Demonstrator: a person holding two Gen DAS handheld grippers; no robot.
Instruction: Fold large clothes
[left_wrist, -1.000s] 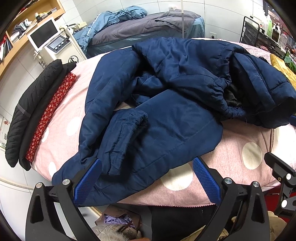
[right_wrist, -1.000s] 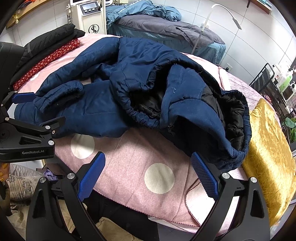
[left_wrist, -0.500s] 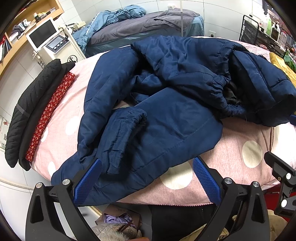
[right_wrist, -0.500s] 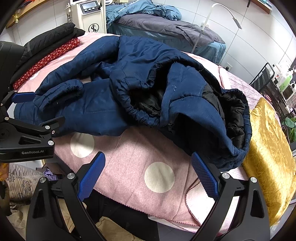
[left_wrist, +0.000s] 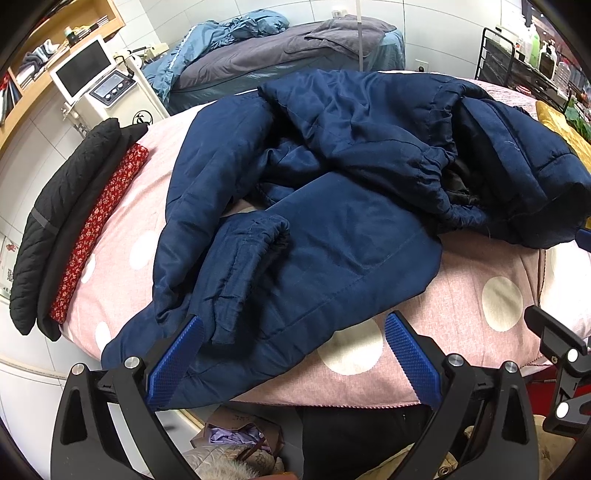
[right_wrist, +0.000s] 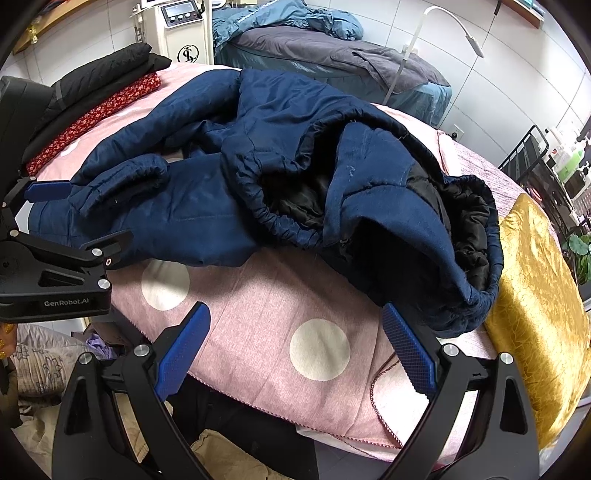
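Navy jacket (left_wrist: 332, 229) sits crumpled on the pink bed (right_wrist: 258, 317), unchanged since a second ago, and your left gripper (left_wrist: 293, 354) and right gripper (right_wrist: 295, 347) still hover spread, empty, at its near hem, so folding hasn't started.

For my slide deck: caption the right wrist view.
Open right gripper poised over a crumpled navy padded jacket on a pink polka-dot bedspread.
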